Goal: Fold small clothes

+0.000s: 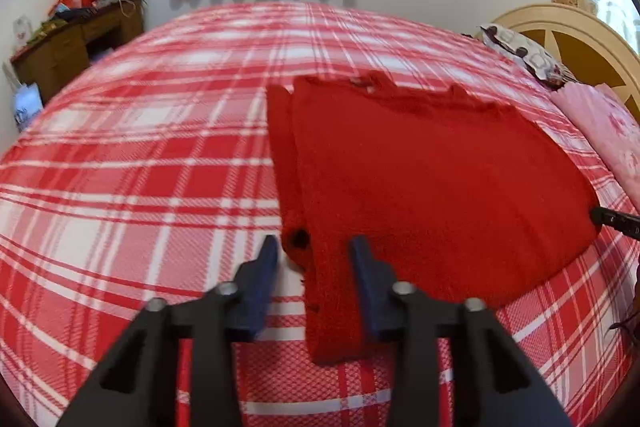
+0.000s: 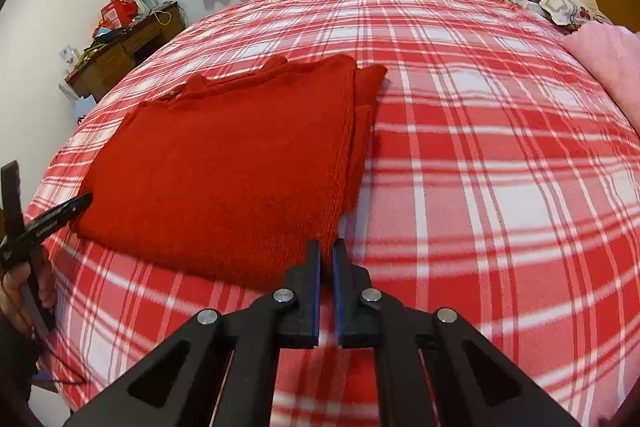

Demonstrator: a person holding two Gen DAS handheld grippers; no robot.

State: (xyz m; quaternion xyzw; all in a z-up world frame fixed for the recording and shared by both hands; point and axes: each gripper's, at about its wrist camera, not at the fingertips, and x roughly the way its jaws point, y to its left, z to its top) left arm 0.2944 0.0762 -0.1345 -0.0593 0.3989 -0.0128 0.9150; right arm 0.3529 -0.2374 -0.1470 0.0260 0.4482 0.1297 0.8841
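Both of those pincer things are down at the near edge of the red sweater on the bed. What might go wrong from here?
1. The right tool looks shut on only the very corner of the red sweater, so the knit may slip out when lifted.
2. The left tool straddles the hem and a folded-in sleeve with its pads apart, so it may catch just one layer.
3. Pulling unevenly could undo the tucked sleeves and drag the sweater across the plaid bedspread.

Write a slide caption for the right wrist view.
Right hand-held gripper pinches the near corner of a red knitted sweater on a red-and-white plaid bedspread.
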